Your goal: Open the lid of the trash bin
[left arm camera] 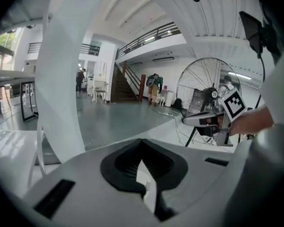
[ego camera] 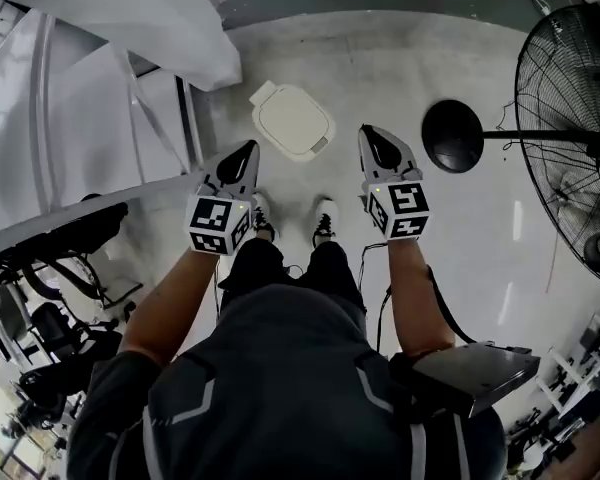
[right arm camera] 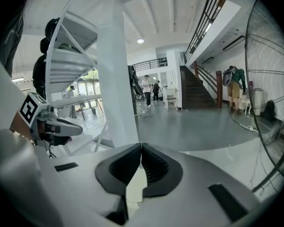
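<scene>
trash bin (ego camera: 292, 120) ahead, between the two, touching neither | left gripper (ego camera: 249, 148) closed, empty | right gripper (ego camera: 366, 132) closed, empty

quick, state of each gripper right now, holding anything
Left gripper: closed, holding nothing.
Right gripper: closed, holding nothing.

The trash bin (ego camera: 292, 120) is small and off-white with rounded corners, seen from almost straight above, so little but its top shows. Its lid (ego camera: 296, 116) is down and lies flat (an inset panel fills most of it). It stands upright on the pale floor (ego camera: 380, 68), turned at a slant.
</scene>
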`<state>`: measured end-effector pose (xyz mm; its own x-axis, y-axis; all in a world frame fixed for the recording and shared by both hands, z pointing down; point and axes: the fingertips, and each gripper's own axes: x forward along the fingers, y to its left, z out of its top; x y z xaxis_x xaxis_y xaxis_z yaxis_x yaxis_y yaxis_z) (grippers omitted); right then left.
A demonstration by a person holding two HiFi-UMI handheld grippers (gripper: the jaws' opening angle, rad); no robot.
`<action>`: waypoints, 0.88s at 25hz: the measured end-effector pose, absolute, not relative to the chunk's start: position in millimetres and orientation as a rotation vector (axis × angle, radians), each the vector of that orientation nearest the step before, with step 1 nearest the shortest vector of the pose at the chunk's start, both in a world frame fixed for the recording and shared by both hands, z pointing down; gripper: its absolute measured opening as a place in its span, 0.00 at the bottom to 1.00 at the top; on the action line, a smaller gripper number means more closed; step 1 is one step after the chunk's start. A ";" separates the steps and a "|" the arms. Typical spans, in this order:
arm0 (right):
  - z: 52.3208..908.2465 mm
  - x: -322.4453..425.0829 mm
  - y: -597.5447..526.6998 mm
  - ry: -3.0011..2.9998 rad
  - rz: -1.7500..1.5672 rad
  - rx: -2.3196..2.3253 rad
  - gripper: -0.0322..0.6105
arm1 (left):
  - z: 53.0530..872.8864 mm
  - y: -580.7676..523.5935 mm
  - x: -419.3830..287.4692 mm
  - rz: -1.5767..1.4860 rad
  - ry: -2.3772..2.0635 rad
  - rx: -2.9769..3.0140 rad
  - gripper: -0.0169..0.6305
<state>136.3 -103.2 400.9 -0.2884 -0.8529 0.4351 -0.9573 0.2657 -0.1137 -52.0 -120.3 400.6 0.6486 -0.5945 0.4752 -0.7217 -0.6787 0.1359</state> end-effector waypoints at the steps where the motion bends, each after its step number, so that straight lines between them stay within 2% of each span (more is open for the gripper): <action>1: 415.8 137.2 -104.9 -2.238 0.528 1.660 0.09 | 412.0 -119.4 -49.5 0.596 -1.028 2.557 0.04; 6: 491.9 144.1 -116.2 -2.171 0.642 1.669 0.09 | 480.2 -117.5 -37.0 0.745 -0.942 2.579 0.04; 14: 609.0 127.9 -117.6 -2.088 0.672 1.542 0.09 | 580.0 -124.4 -33.1 0.767 -0.969 2.447 0.04; 19: 675.6 123.3 -109.4 -2.049 0.774 1.535 0.09 | 643.0 -100.7 -26.6 0.928 -0.893 2.468 0.04; 22: 714.3 115.5 -104.8 -2.038 0.776 1.491 0.09 | 666.4 -97.2 -27.9 0.913 -0.878 2.425 0.04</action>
<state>115.5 -104.8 714.3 -0.2793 -0.6768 0.6812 -0.9584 0.2398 -0.1546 -27.9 -97.2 666.4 0.5889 -0.4140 0.6941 -0.6774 -0.7213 0.1445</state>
